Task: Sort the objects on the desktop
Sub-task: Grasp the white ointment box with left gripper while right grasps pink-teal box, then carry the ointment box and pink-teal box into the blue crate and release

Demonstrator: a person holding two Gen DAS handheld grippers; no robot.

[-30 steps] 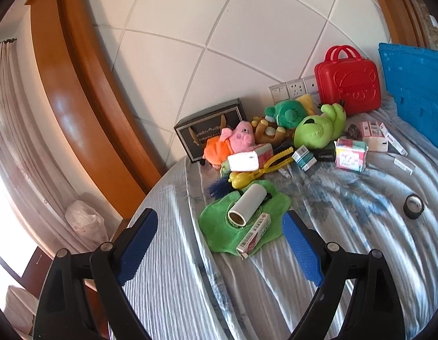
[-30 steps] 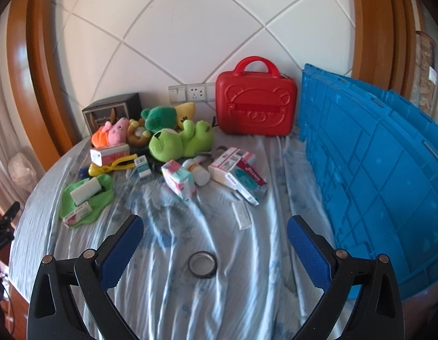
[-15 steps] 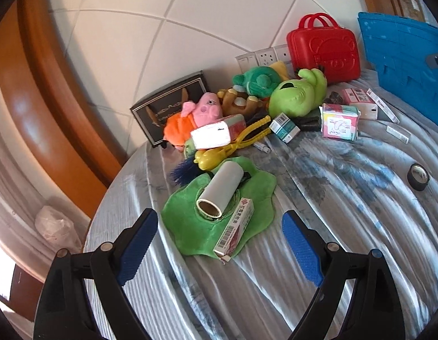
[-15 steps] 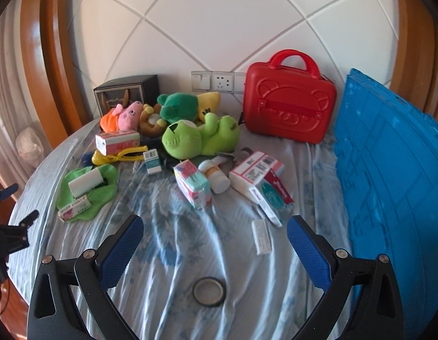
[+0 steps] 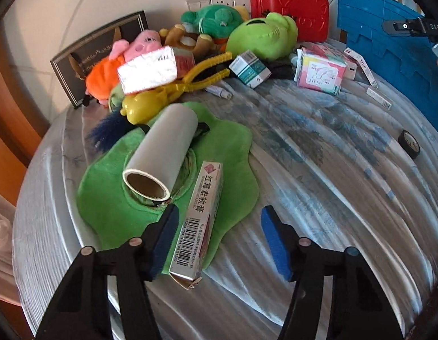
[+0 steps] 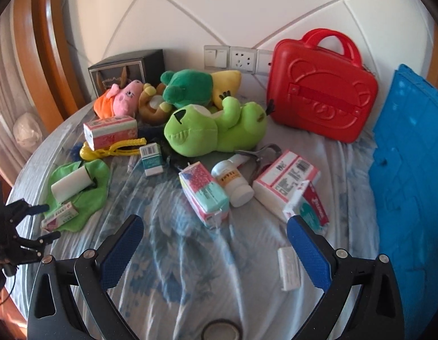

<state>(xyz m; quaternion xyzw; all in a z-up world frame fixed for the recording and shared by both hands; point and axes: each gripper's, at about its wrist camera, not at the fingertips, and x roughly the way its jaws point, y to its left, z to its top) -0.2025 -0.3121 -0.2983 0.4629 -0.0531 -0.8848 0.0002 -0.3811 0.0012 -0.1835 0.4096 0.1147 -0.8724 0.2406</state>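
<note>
Trouble in the left wrist view starts with our left gripper (image 5: 219,226): its jaws have just been closing, the ointment box (image 5: 200,221) is between them, the left pad near its side, the right pad apart, so nothing is gripped. We judge the box may skid on the green cloth (image 5: 114,206) or nudge the paper roll (image 5: 162,153). Bed edge is close on the left; bare sheet (image 5: 318,198) opens rightward.

From the right wrist view, our right gripper (image 6: 214,250) is open and empty over clear sheet. 1 small white box (image 6: 288,267) lies beside its right finger, the blue crate (image 6: 411,187) walls the right, and clutter crowds ahead.
</note>
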